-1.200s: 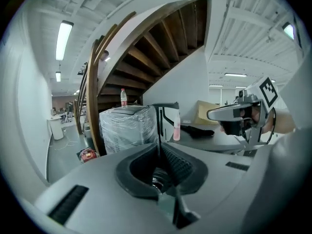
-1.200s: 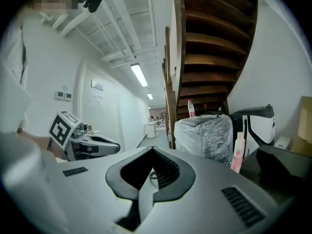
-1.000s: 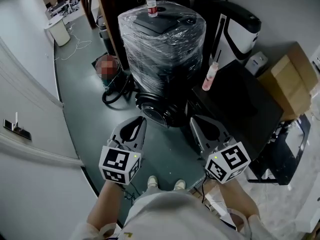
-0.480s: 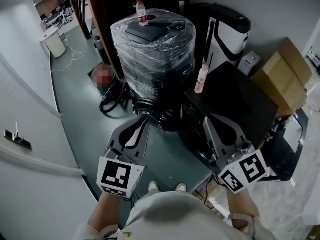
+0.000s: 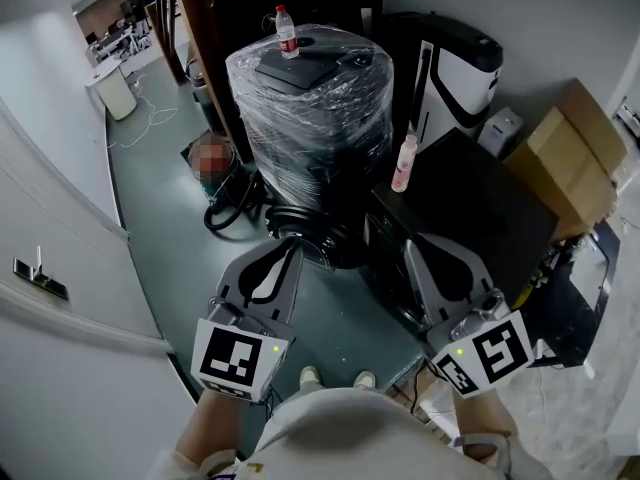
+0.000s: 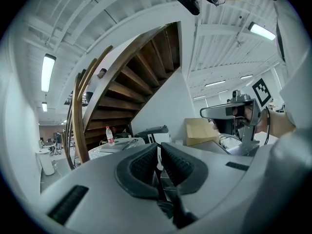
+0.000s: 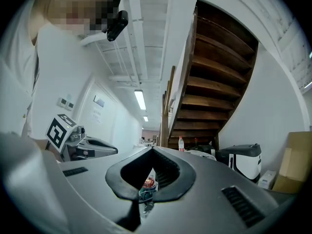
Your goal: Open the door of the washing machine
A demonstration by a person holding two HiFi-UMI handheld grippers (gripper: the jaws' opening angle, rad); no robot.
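Both tongs sit low in my head view, pointing level towards the washing machine. It stands on the grey-green floor, swathed in clear film (a water bottle stands on its lid). Its round door is low on the front, just beyond the tips of the left tongs; I cannot tell whether it is shut or ajar. The left tongs' pads are drawn together to a thin slit with nothing in them. The right tongs are fully closed and empty, hovering over the edge of a black worktop that carries a pink bottle. Neither touches the machine.
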